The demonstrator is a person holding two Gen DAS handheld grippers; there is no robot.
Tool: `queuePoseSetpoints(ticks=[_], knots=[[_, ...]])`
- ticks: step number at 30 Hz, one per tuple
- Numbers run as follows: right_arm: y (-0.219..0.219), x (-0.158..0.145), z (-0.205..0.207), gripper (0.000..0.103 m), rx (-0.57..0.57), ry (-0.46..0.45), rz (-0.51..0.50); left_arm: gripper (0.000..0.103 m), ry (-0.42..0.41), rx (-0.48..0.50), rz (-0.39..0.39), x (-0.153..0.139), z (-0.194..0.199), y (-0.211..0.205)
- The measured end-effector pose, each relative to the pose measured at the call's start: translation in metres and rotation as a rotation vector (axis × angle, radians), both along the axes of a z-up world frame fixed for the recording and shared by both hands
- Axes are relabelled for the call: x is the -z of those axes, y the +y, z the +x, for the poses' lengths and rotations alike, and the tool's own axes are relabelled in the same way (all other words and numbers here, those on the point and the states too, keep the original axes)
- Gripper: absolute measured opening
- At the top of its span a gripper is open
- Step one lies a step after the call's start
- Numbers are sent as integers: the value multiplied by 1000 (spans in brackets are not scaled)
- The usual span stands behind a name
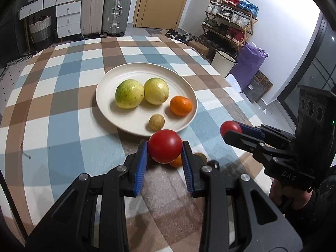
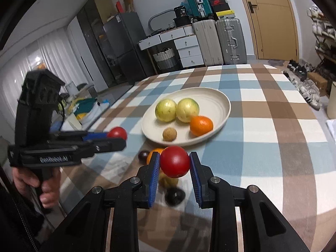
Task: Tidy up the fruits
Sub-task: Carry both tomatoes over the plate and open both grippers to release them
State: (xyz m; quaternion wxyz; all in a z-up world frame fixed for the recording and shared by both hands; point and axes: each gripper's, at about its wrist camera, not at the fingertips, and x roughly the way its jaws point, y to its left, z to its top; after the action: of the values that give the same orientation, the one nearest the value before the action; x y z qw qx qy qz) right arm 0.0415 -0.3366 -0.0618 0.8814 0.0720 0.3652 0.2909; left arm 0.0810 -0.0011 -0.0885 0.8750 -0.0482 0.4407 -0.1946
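Note:
My left gripper is shut on a red tomato, held just above the table in front of the cream plate. My right gripper is shut on a second red tomato; in the left wrist view that gripper hangs to the right of the plate. The plate holds two yellow-green round fruits, an orange and a small tan fruit. Loose on the cloth under the grippers lie an orange, a dark plum, a yellowish fruit and another dark fruit.
A checked blue, brown and white cloth covers the table. A hand grips the left tool's handle at the table's left edge. Suitcases, drawers and a shoe rack stand beyond the table's far edge.

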Motion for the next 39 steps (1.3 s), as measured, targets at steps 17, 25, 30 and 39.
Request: queuePoseSetpoints(ticks=[17, 25, 30, 39], knots=[[4, -4, 69, 29, -11, 34, 23, 28, 70, 15, -3, 13, 83, -10], [9, 0, 101, 29, -19, 47, 12, 29, 119, 13, -5, 27, 106, -9], [6, 7, 118, 29, -7, 81, 24, 29, 142, 19, 8, 35, 116, -11], [9, 18, 137, 29, -11, 103, 19, 29, 164, 40, 23, 41, 126, -21]])
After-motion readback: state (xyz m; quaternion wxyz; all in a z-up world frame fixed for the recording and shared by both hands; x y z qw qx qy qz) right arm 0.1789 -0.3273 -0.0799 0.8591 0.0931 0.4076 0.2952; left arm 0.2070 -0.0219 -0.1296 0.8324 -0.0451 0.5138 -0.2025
